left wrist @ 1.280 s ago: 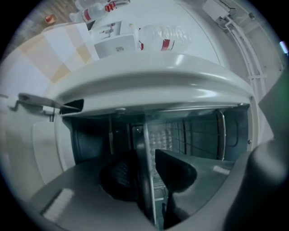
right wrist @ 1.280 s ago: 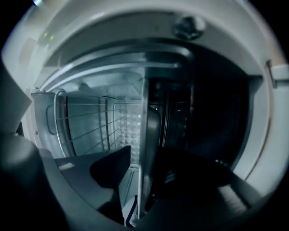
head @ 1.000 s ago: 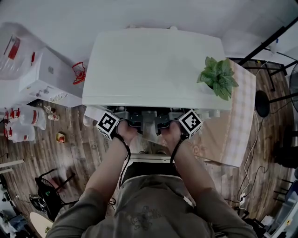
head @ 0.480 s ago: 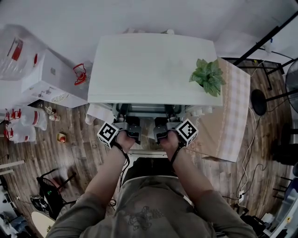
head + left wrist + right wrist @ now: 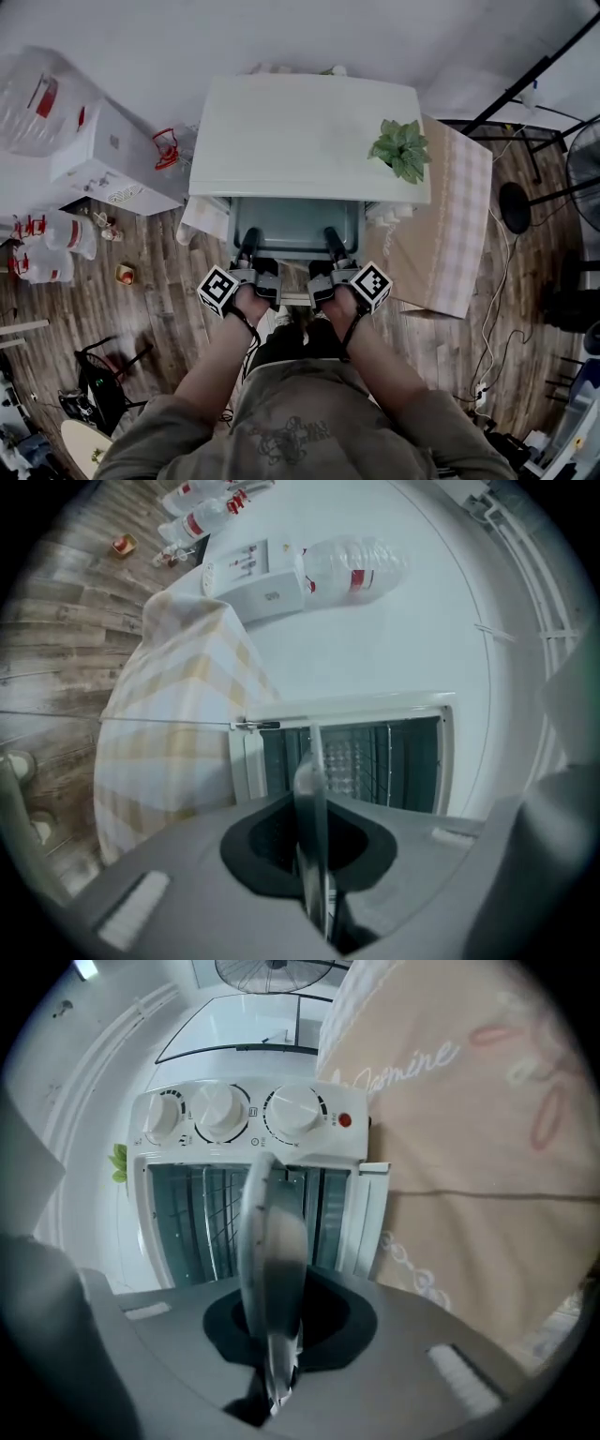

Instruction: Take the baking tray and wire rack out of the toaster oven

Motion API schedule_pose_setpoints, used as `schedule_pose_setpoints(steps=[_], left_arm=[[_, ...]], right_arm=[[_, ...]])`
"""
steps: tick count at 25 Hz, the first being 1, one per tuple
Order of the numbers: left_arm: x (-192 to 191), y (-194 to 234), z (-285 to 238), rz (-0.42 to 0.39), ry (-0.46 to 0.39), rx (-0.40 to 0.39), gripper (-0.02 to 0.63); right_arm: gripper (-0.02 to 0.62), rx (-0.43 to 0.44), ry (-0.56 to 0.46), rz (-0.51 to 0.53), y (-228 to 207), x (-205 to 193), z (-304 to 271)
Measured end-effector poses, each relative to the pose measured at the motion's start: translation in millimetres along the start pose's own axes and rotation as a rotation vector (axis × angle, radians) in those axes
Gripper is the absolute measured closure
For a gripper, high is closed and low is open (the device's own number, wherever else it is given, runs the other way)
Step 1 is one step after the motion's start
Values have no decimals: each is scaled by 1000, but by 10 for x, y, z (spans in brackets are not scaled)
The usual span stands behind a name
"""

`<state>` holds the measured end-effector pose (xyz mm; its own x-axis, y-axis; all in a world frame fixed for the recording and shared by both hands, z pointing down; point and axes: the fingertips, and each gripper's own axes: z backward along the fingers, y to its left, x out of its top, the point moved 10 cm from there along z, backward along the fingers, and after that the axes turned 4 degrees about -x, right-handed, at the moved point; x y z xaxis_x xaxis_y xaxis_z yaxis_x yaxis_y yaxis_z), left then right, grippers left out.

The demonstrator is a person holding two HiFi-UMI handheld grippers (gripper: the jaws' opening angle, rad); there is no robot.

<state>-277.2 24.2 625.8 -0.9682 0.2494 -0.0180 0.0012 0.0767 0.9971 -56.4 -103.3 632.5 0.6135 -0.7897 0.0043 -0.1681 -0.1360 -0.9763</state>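
Note:
The white toaster oven (image 5: pixel 309 136) is seen from above in the head view. A grey baking tray (image 5: pixel 295 225) sticks out of its front, partly slid out. My left gripper (image 5: pixel 248 247) and right gripper (image 5: pixel 332 244) are each shut on the tray's near rim, left and right of centre. In the left gripper view the tray rim (image 5: pixel 312 789) runs edge-on between the jaws of the left gripper (image 5: pixel 317 874). The right gripper (image 5: pixel 274 1354) pinches the tray rim (image 5: pixel 272 1241) the same way. The wire rack (image 5: pixel 214 1232) shows inside the oven cavity (image 5: pixel 375 761), below the three knobs (image 5: pixel 220 1110).
A small potted plant (image 5: pixel 400 150) stands on the oven's top right. The oven sits on a table with a checked cloth (image 5: pixel 455 234). A white box (image 5: pixel 108 155) and a water bottle (image 5: pixel 37 94) lie at the left on the wooden floor (image 5: pixel 159 309).
Both grippers have drawn back toward the person with the tray in them. The tray now shows well out from under the oven top, where before only its rim showed.

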Motion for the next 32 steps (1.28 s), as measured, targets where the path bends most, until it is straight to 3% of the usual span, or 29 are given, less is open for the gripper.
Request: schedule_pose_setpoints(steps=[13,22,32], left_arm=[[-166,-79,795,34,15,93,597],[-234,-254,1175,36,44,106,597],[-466,-361,1123,10,164,96,594]], right_arm=[[565,-105,41,-22,44,-284,720],[563,-121,71,-23,162,-422,1073],[561,-136,2,-39,190,-274,1419]])
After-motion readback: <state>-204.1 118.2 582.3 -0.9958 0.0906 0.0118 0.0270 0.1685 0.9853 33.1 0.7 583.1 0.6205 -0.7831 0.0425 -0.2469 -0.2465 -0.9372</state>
